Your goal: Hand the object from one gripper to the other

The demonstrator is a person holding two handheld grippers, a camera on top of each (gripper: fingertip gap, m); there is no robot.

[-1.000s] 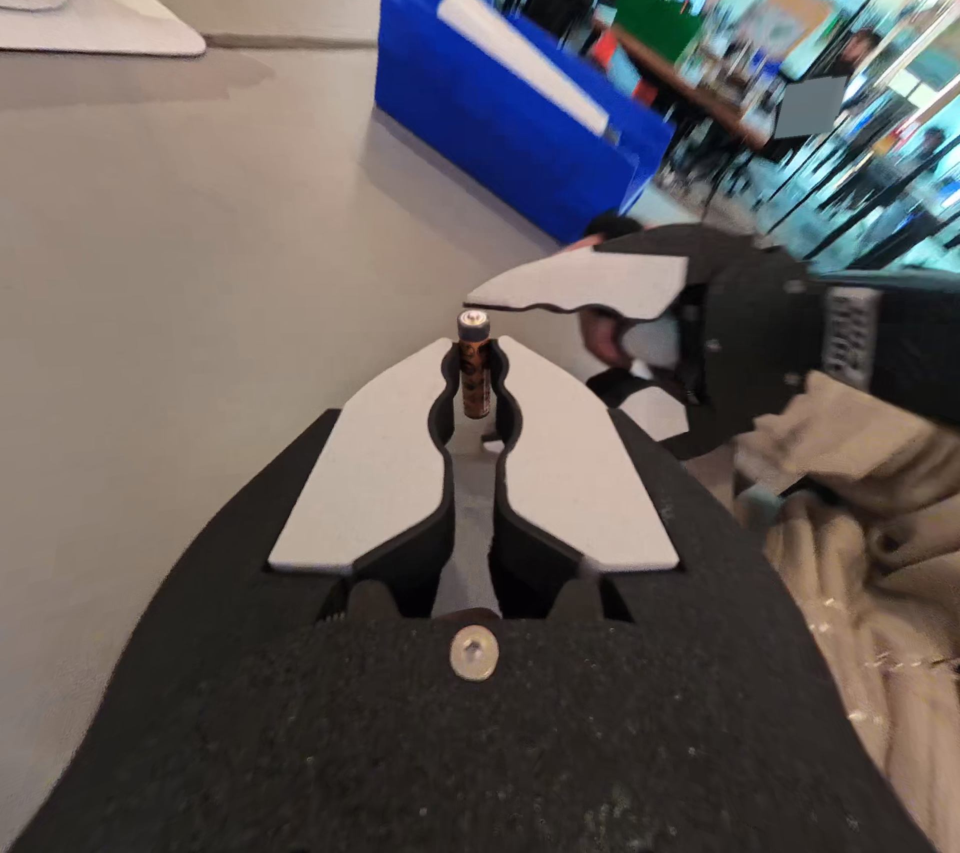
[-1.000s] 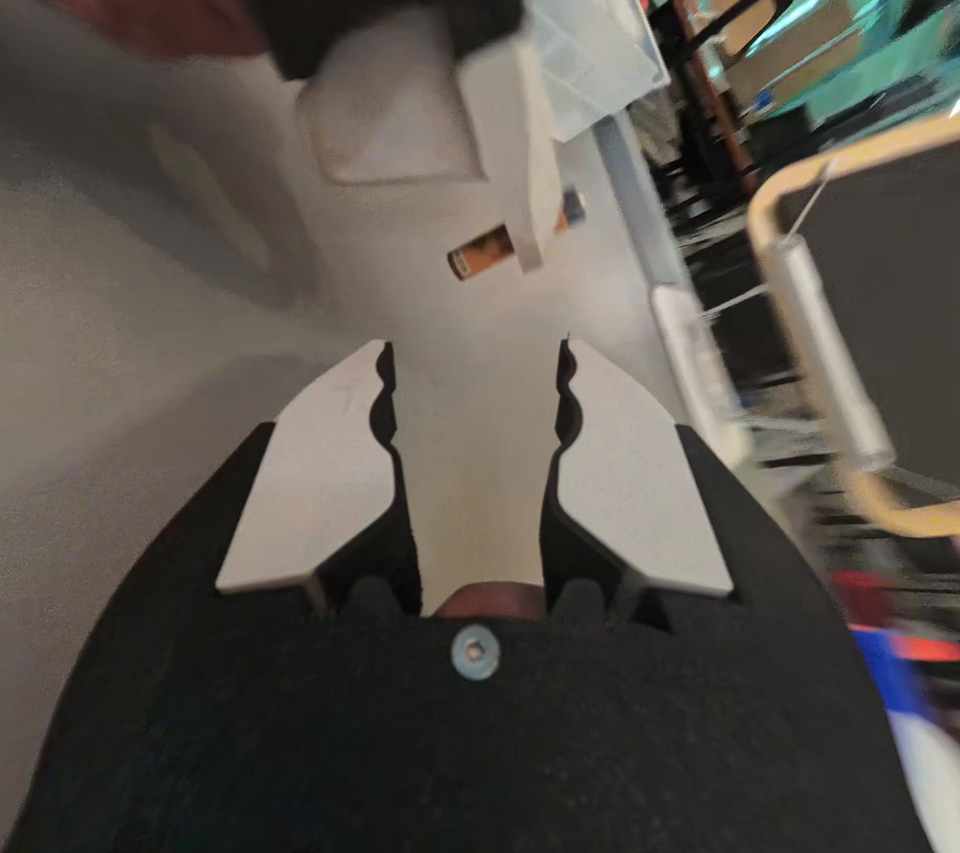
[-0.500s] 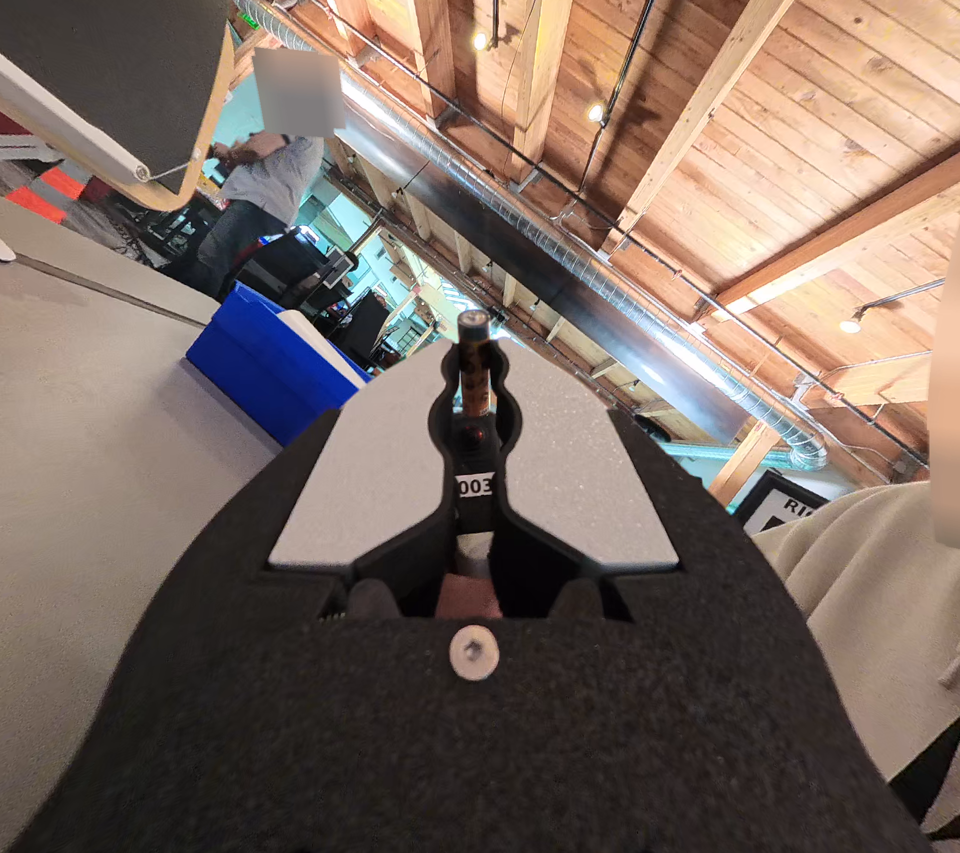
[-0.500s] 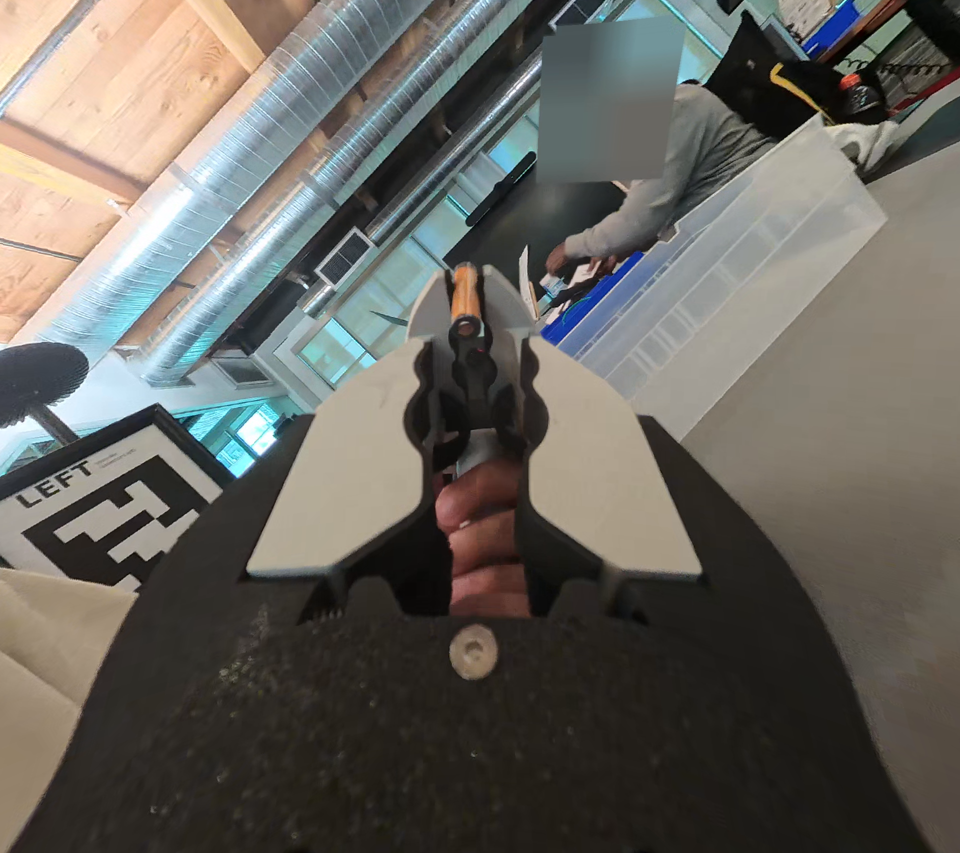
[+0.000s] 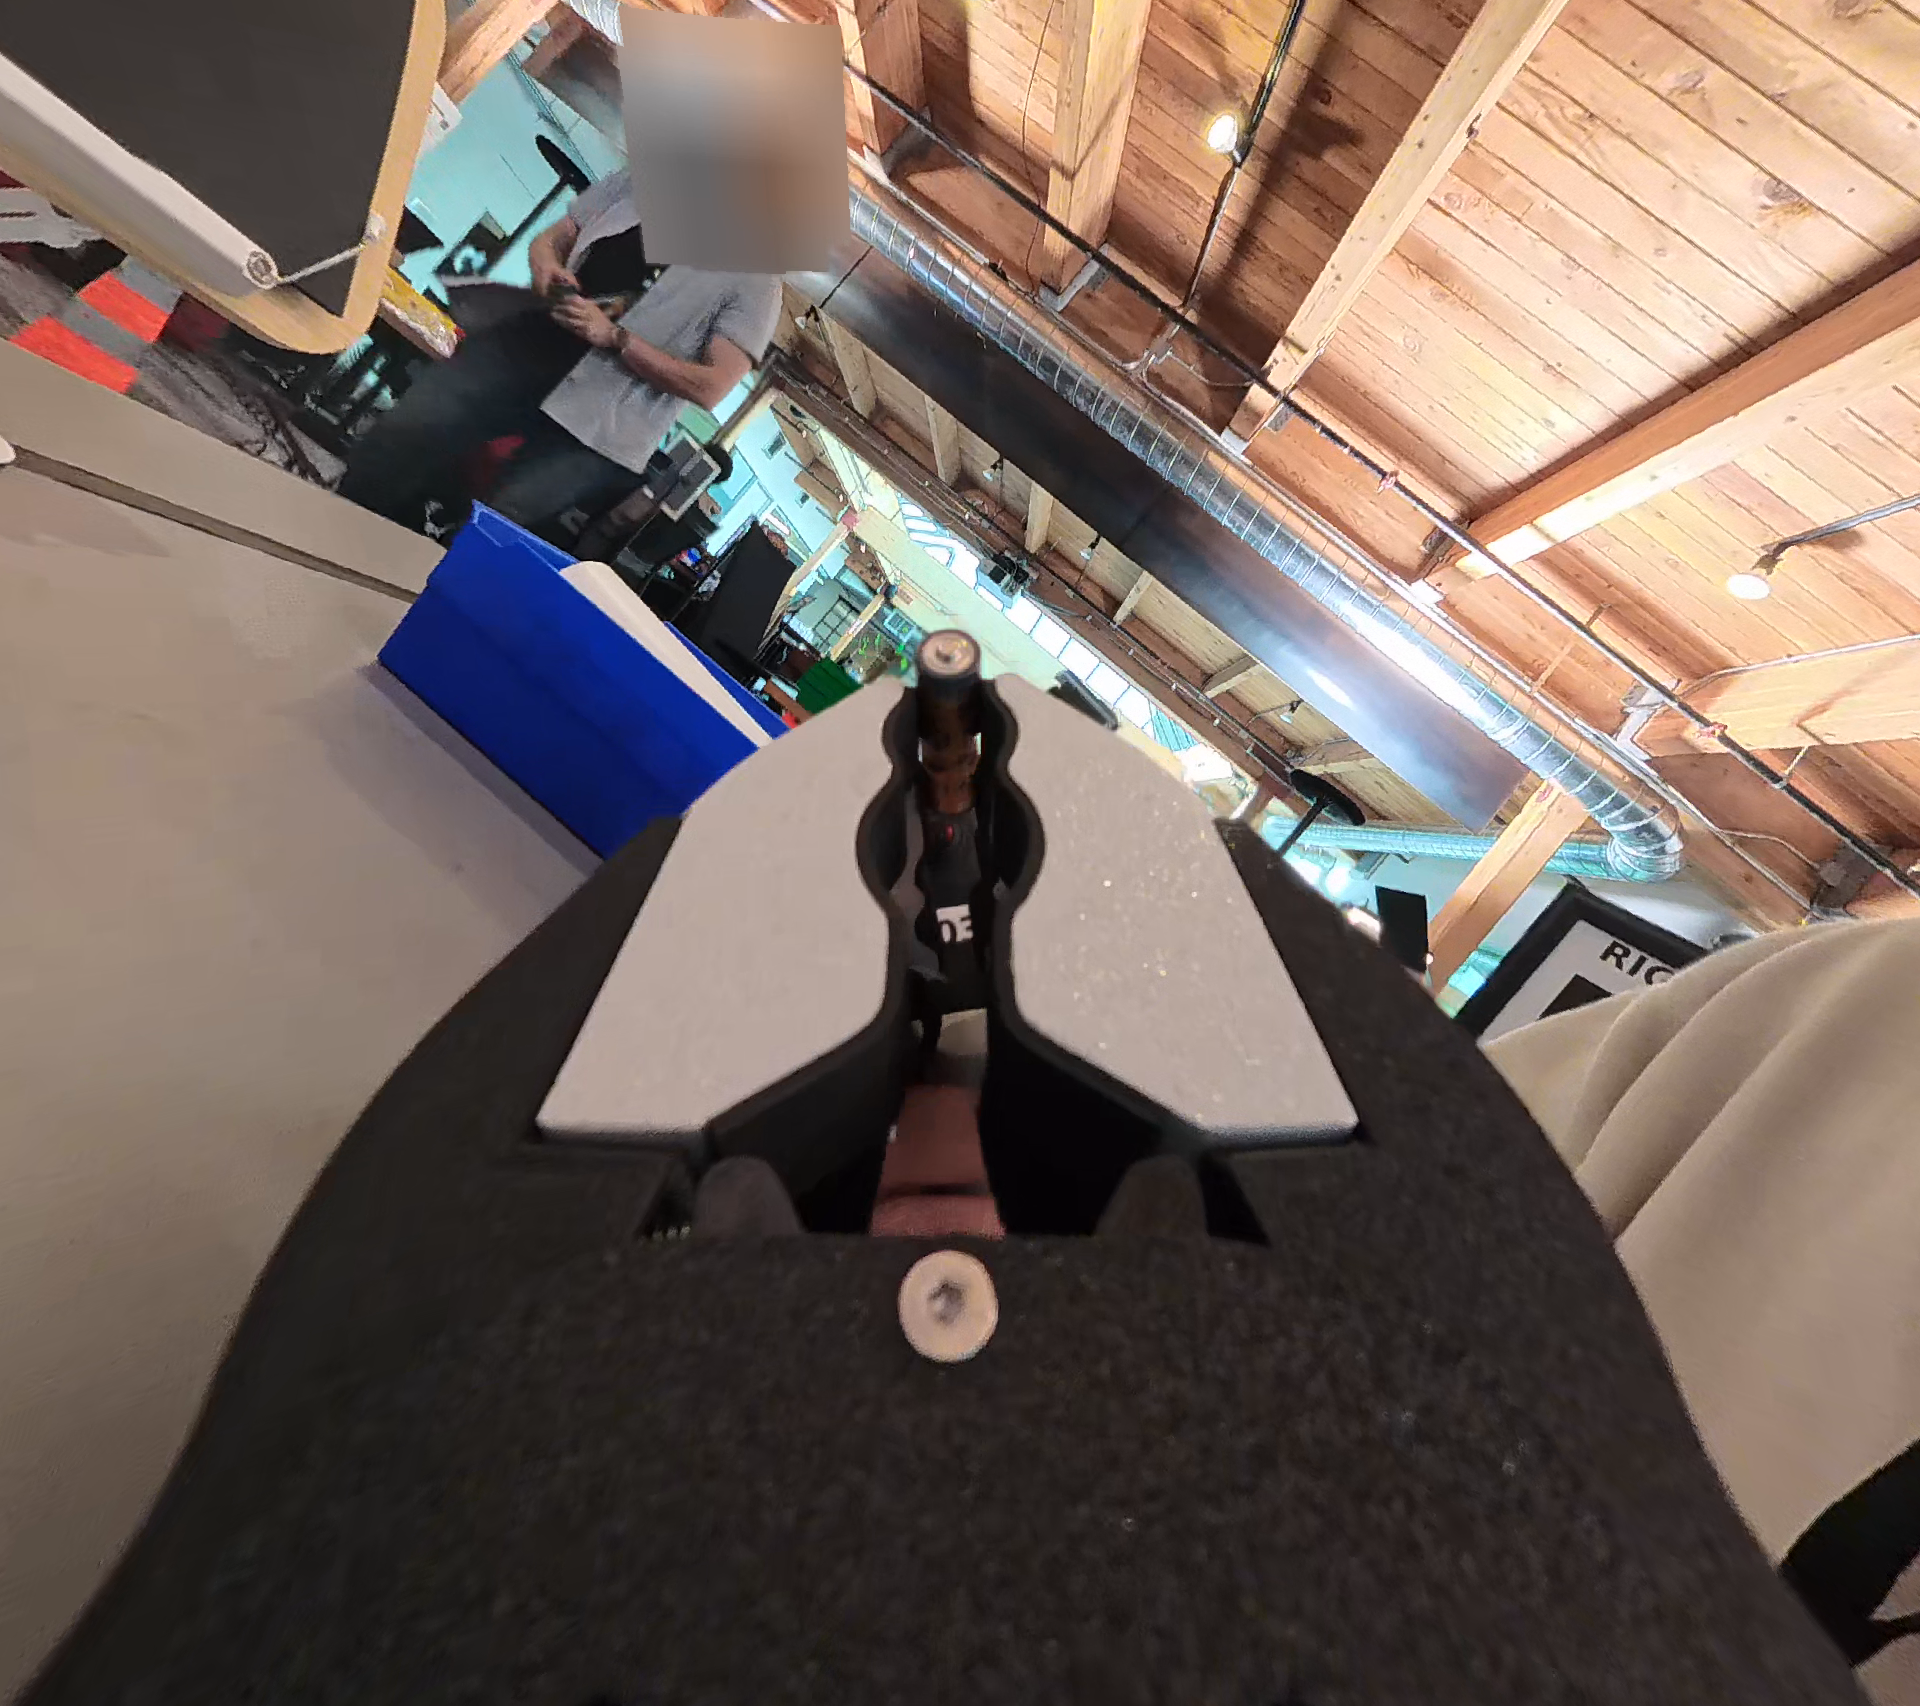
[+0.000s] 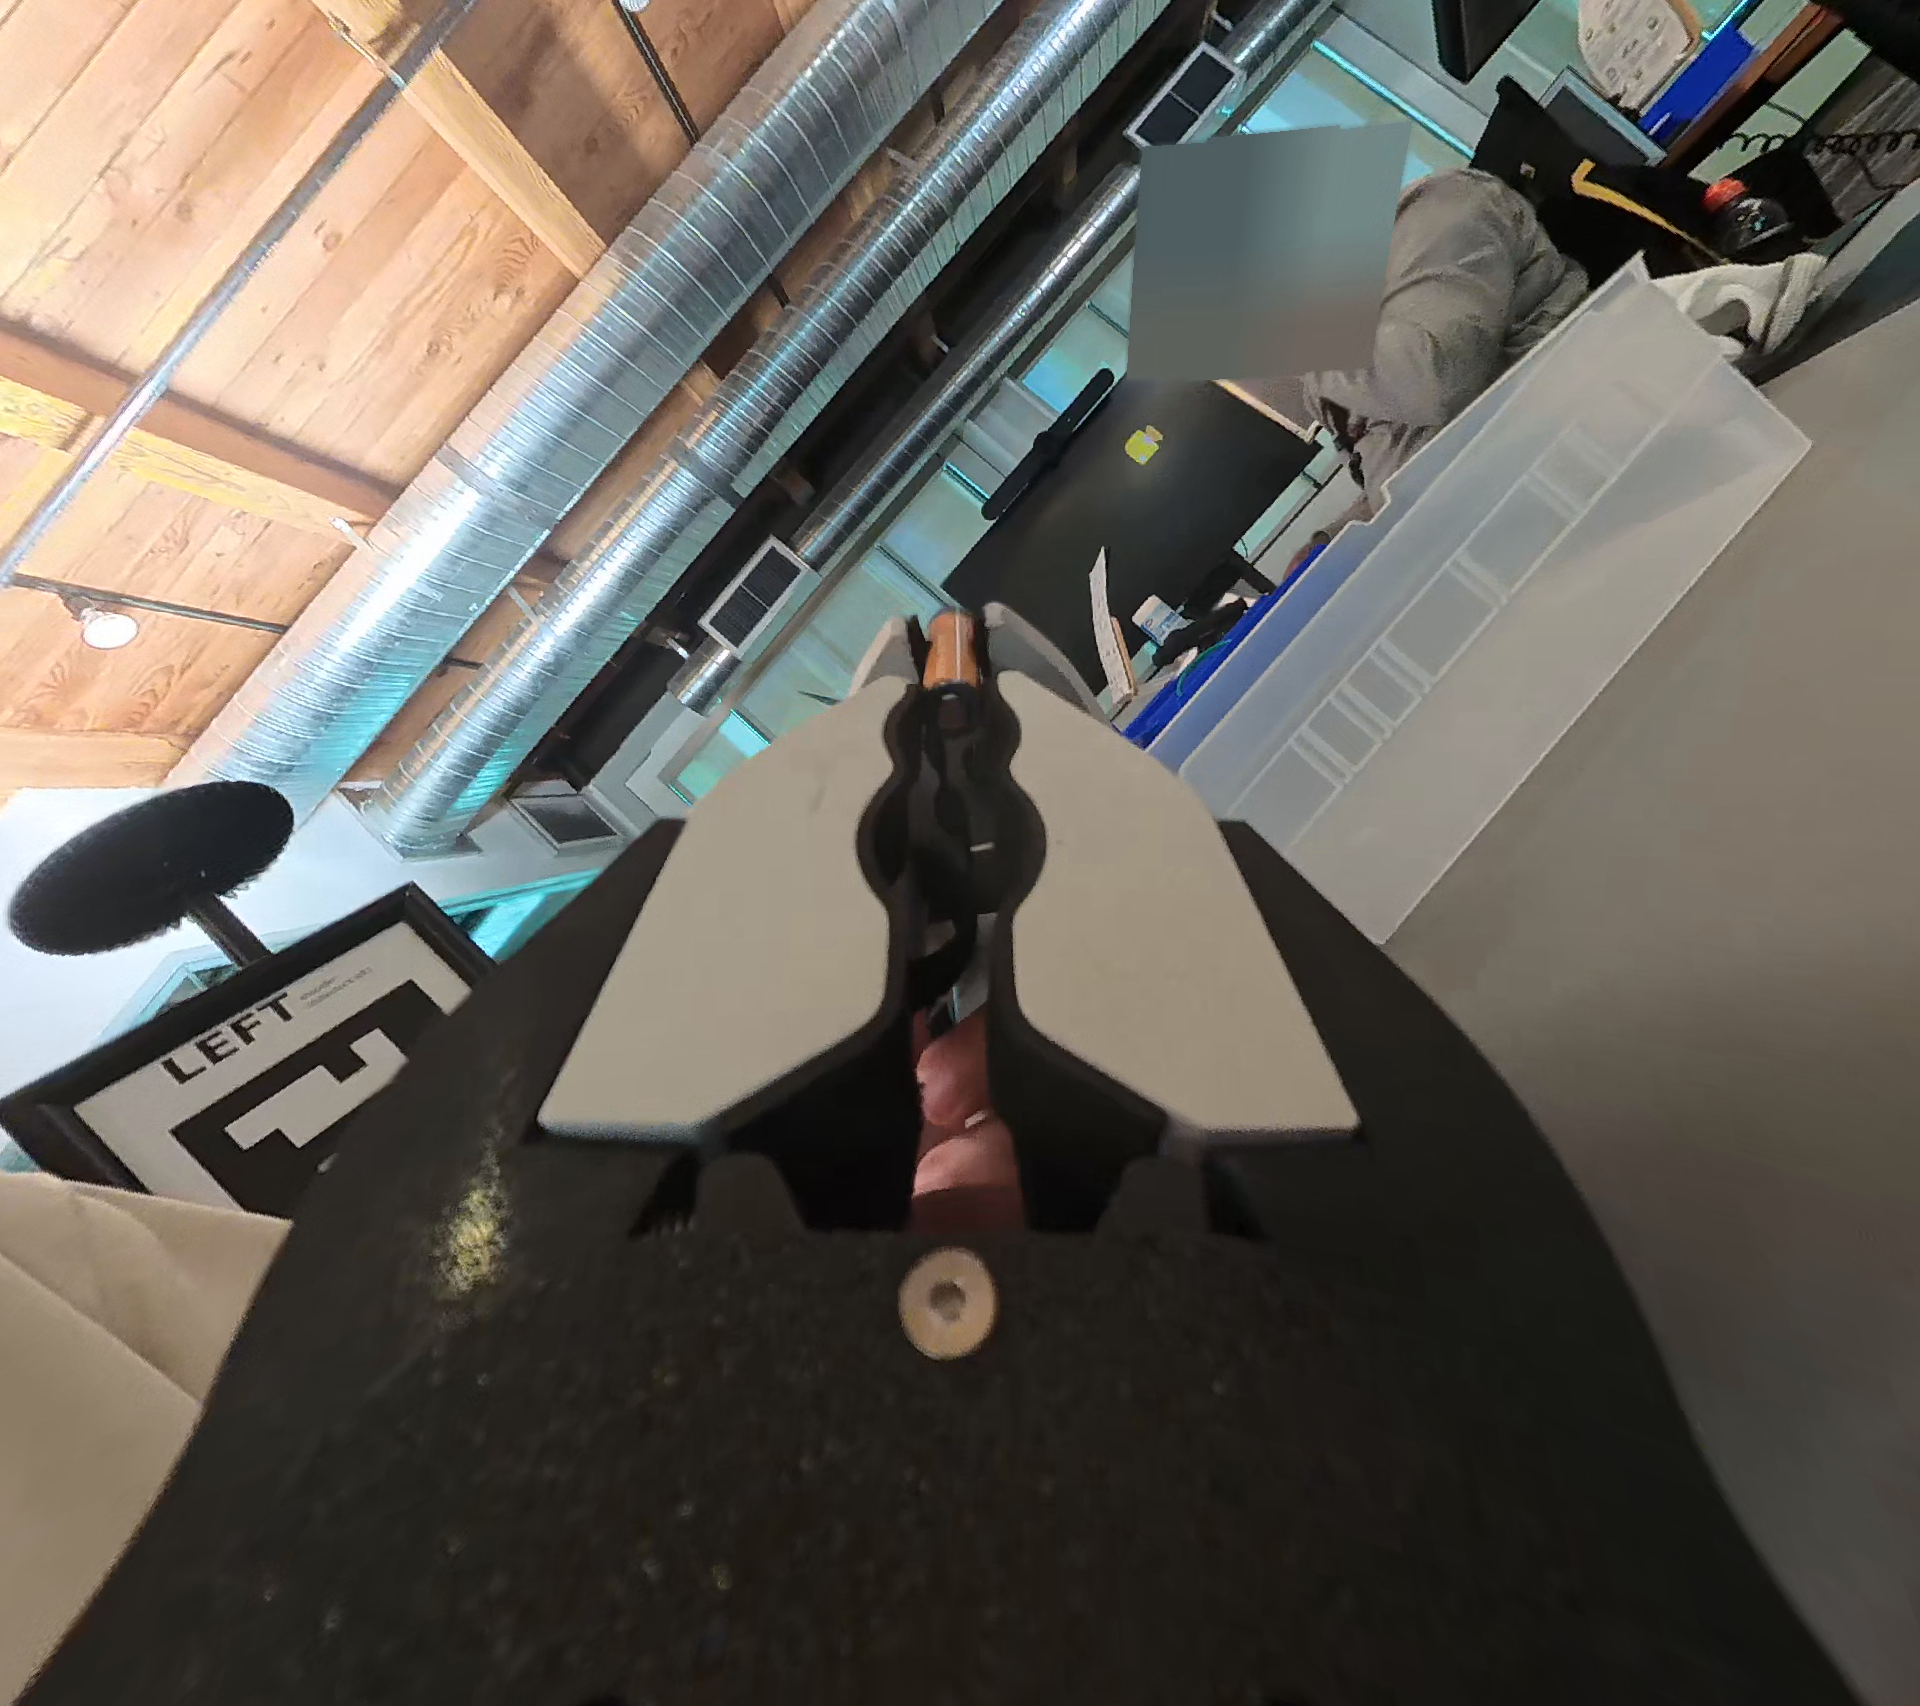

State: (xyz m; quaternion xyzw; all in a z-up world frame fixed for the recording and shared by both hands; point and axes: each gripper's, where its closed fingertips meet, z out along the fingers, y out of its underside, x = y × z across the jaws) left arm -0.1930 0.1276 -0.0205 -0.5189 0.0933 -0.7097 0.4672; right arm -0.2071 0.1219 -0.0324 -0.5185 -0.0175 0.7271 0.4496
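A small battery (image 5: pixel 948 700), copper and black, stands between the tips of my left gripper (image 5: pixel 948 706), which is shut on it. Both grippers are raised and tilted toward the ceiling, facing each other tip to tip. In the right wrist view the battery's copper end (image 6: pixel 954 657) sticks out past my right gripper (image 6: pixel 948 706), whose jaws are closed narrowly on the battery's dark end. The left gripper's grey fingertips (image 6: pixel 1029 654) show just behind the battery. Through the left gripper's gap I see the black body of the right gripper (image 5: pixel 951 908).
A grey table (image 5: pixel 156 825) lies below with a blue bin (image 5: pixel 561 700) on it. In the right wrist view a clear plastic bin (image 6: pixel 1507 669) stands on the table (image 6: pixel 1714 981). A beige sleeve (image 5: pixel 1714 1137) is at the right. People stand in the background. Left and right tips are no more than a few centimetres apart.
Both grippers swung up from the table to face each other. The right gripper's jaws went from wide open to closed on the battery. The left gripper kept its hold.
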